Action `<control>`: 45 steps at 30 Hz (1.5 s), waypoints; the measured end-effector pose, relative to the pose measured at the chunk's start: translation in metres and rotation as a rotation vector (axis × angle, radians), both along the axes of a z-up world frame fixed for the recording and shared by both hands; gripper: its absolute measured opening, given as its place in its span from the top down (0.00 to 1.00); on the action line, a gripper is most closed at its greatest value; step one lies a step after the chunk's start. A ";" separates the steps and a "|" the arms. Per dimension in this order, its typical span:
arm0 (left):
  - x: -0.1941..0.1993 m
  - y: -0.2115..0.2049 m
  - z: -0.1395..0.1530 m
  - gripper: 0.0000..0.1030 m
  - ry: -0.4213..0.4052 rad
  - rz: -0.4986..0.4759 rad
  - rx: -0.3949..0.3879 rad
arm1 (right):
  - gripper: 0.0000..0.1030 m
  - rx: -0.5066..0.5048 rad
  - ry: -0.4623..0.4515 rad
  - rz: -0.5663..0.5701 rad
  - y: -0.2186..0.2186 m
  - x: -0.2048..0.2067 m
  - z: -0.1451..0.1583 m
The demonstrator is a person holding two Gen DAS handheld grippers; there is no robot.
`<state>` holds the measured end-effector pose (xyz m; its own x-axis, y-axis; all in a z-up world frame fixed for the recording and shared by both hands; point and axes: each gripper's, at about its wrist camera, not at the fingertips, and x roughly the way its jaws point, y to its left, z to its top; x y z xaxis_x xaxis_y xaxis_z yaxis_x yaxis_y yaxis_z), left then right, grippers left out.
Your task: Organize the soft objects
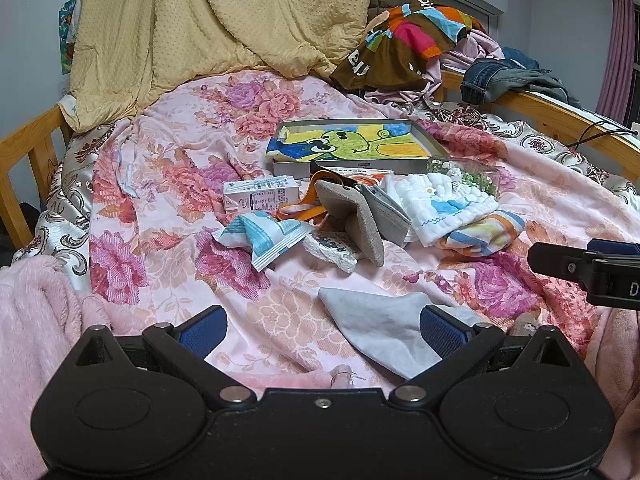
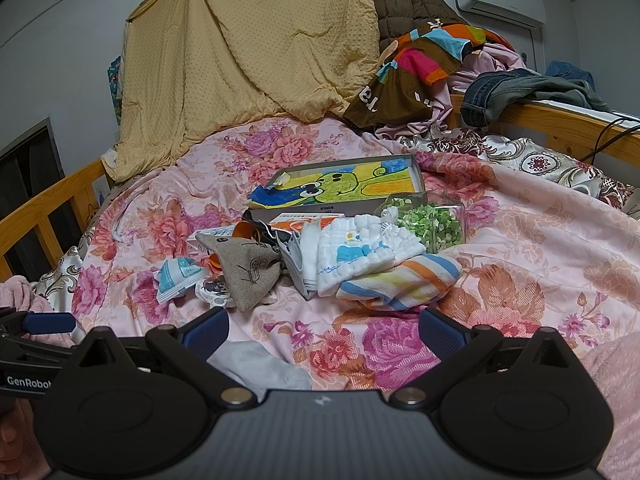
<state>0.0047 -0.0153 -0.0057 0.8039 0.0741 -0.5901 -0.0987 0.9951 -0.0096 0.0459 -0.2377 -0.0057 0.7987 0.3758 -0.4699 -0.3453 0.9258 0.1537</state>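
A grey cloth [image 1: 376,328] lies flat on the floral bedspread [image 1: 168,168], between the fingers of my open left gripper [image 1: 322,330], and reaches under its right finger. In the right wrist view the same grey cloth [image 2: 256,364] sits at the lower left beside my open right gripper [image 2: 323,330], which holds nothing. Farther up the bed is a pile: a striped towel [image 2: 400,280], a white quilted cloth [image 2: 360,256], a beige linen pouch [image 2: 248,272] and a folded grey cloth [image 1: 386,212]. The right gripper's finger [image 1: 560,260] enters the left wrist view from the right.
A shallow tray with a frog drawing [image 1: 352,146] lies behind the pile. Nearby are a milk carton [image 1: 260,194], a blue-white packet [image 1: 264,236] and a clear tub of green bits [image 2: 432,224]. Wooden rails [image 1: 24,152] edge the bed. A yellow quilt [image 1: 224,24] and heaped clothes fill the far end.
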 end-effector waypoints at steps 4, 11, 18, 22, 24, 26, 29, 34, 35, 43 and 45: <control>0.000 0.000 0.000 0.01 0.000 0.000 0.000 | 0.00 0.000 0.000 0.000 0.000 0.000 0.000; 0.000 0.000 0.000 0.01 0.000 0.000 0.000 | 0.00 0.000 0.001 0.000 0.000 0.000 0.000; 0.000 0.000 0.000 0.01 0.001 0.000 -0.001 | 0.00 0.000 0.001 -0.001 0.003 0.000 -0.001; 0.000 0.000 0.000 0.01 0.001 0.001 -0.001 | 0.00 0.001 0.004 0.001 0.007 -0.001 -0.002; 0.000 0.000 -0.001 0.01 0.006 0.001 -0.003 | 0.00 0.005 0.011 0.001 0.001 0.000 0.000; 0.001 0.000 -0.002 0.01 0.013 0.002 -0.007 | 0.00 0.010 0.019 -0.002 -0.003 0.001 0.000; 0.001 -0.001 -0.002 0.01 0.017 -0.002 -0.006 | 0.00 0.018 0.037 -0.008 -0.004 0.003 -0.002; 0.012 -0.007 -0.005 0.01 0.076 -0.034 0.016 | 0.00 0.009 0.080 -0.006 -0.007 0.017 -0.002; 0.016 -0.008 -0.006 0.01 0.092 -0.045 0.021 | 0.00 0.007 0.090 -0.004 -0.007 0.020 -0.002; 0.049 -0.026 -0.018 0.01 0.175 -0.160 0.097 | 0.00 -0.050 0.130 0.040 -0.012 0.059 -0.002; 0.060 -0.030 -0.022 0.01 0.203 -0.193 0.110 | 0.00 -0.066 0.138 0.050 -0.014 0.070 -0.002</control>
<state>0.0646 -0.0452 -0.0275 0.6761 0.0039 -0.7368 0.1031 0.9896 0.0998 0.1156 -0.2512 -0.0079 0.7056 0.3783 -0.5992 -0.3712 0.9176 0.1422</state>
